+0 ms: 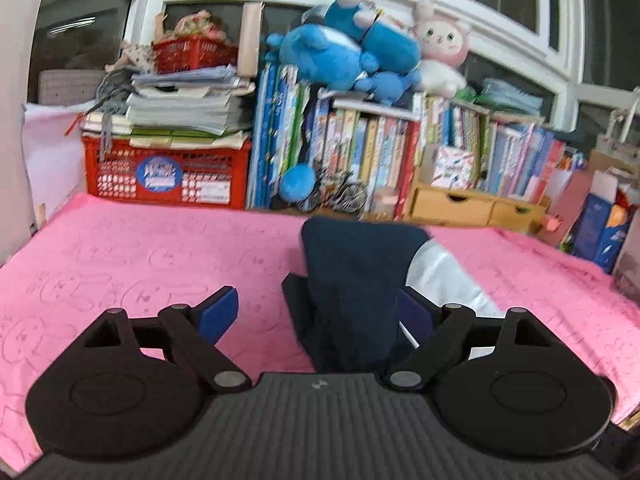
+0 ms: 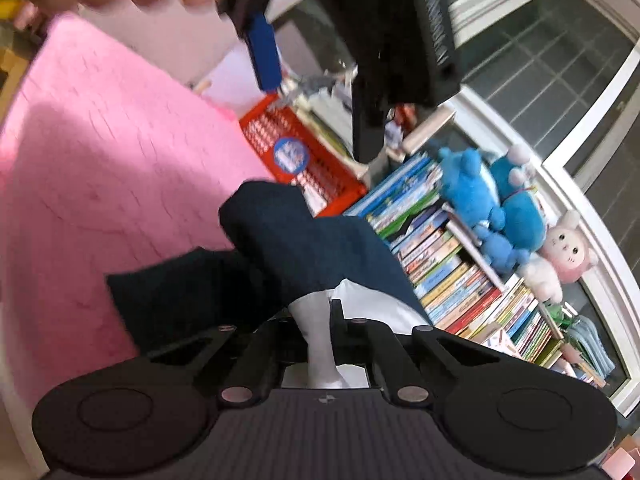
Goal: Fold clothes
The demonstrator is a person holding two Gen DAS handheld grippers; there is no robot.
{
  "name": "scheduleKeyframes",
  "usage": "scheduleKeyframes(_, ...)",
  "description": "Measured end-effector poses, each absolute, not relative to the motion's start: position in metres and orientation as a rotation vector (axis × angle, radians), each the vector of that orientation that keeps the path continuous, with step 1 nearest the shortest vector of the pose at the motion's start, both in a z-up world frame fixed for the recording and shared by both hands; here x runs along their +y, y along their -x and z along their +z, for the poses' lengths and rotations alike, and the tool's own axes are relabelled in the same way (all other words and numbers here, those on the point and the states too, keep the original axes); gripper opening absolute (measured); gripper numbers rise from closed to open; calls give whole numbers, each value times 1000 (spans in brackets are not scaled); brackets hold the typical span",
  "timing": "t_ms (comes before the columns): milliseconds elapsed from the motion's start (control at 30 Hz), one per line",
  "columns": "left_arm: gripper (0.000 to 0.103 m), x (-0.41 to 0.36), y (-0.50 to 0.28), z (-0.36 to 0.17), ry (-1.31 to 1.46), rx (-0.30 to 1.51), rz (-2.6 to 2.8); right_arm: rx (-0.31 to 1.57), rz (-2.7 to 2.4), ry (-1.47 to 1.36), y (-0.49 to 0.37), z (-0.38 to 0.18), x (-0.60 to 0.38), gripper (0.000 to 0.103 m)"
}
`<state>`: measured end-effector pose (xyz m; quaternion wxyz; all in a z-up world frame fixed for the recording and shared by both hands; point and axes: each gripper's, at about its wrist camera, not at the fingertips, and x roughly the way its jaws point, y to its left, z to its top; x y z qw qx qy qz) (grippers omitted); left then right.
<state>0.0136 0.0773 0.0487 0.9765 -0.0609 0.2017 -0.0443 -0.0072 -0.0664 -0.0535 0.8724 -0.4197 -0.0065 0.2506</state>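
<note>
A navy garment (image 1: 352, 276) with a white-grey part (image 1: 436, 268) hangs lifted above the pink cloth-covered table (image 1: 120, 264). My left gripper (image 1: 316, 312) is open; the navy cloth drapes between its blue pads (image 1: 218, 312), lying against the right one. My right gripper (image 2: 320, 320) is shut on the garment's white-grey part (image 2: 316, 336), with the navy cloth (image 2: 296, 240) bunched just beyond. The left gripper (image 2: 360, 60) shows at the top of the right wrist view, above the table.
Along the table's far edge stand a red crate (image 1: 164, 176) stacked with papers, a row of books (image 1: 360, 148), blue and pink plush toys (image 1: 360, 52) and a small wooden drawer unit (image 1: 472, 204). Windows lie behind.
</note>
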Motion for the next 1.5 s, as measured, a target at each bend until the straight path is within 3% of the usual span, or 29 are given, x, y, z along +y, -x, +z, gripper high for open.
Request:
scheduleKeyframes(100, 92, 67, -13, 48, 111, 394, -135, 1, 548, 906, 23, -55, -77, 5)
scheduleKeyframes(567, 93, 30, -30, -31, -122, 571, -42, 71, 556, 884, 34, -84, -70, 6)
scheduleKeyframes(733, 93, 35, -9, -20, -114, 544, -90, 87, 546, 837, 32, -84, -68, 7)
scheduleKeyframes(800, 99, 34, -2, -17, -128, 529, -140, 93, 542, 818, 31, -83, -66, 7)
scheduleKeyframes(1000, 101, 37, -15, -45, -127, 626, -101, 107, 569, 786, 29, -78, -75, 11)
scheduleKeyframes(1033, 102, 39, -16, -46, -107, 637, -105, 109, 570, 773, 29, -77, -79, 14)
scheduleKeyframes(1100, 103, 41, -17, -48, -111, 647, -96, 103, 545, 735, 28, -73, -89, 45)
scheduleKeyframes(1167, 103, 41, -18, -51, -122, 652, -94, 105, 479, 688, 24, -68, -104, 69)
scheduleKeyframes(1367, 103, 49, -17, -51, -93, 671, -114, 173, 201, 665, -7, -65, -182, 74)
scheduleKeyframes(1400, 103, 52, -17, -51, -77, 678, -133, 205, 176, 630, -13, -63, -201, 86)
scheduleKeyframes(1500, 103, 51, -16, -49, -85, 681, -156, 276, 214, 578, -14, -60, -225, 86)
